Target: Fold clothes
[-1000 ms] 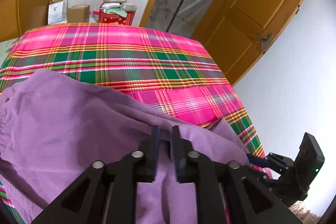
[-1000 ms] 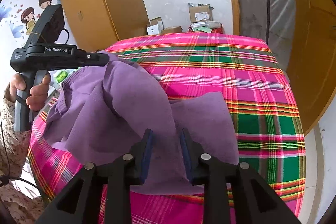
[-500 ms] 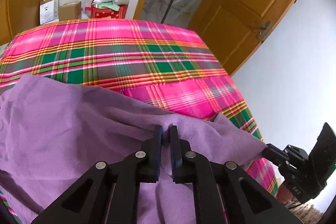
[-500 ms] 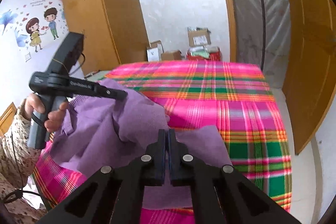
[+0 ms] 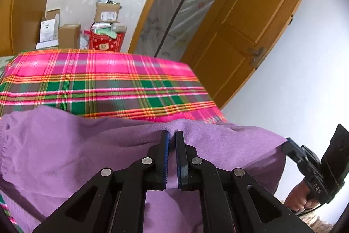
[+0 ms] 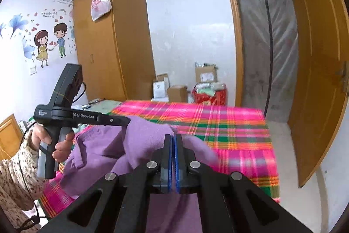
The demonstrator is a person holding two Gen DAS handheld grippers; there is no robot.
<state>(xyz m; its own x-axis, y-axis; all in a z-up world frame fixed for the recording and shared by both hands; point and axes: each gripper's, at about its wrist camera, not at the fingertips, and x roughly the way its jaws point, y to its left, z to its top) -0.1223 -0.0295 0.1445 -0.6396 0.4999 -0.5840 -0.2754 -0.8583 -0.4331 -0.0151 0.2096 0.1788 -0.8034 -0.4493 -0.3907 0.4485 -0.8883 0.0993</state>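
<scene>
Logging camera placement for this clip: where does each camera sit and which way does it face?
Left wrist: on the left hand-held gripper, looking along its fingers over the purple garment and plaid cloth toward the door; the right hand shows.
Right wrist: on the right hand-held gripper, facing the wardrobe; left hand shows.
Shared: garment, cloth, cardboard boxes.

Left claw clamped tight on purple garment, cloth pinched between pads, pointing forward and down. Right claw pressed fully together on the same garment's edge. Each claw held pistol-style by a hand: left hand with patterned sleeve, right hand low at frame edge.
</scene>
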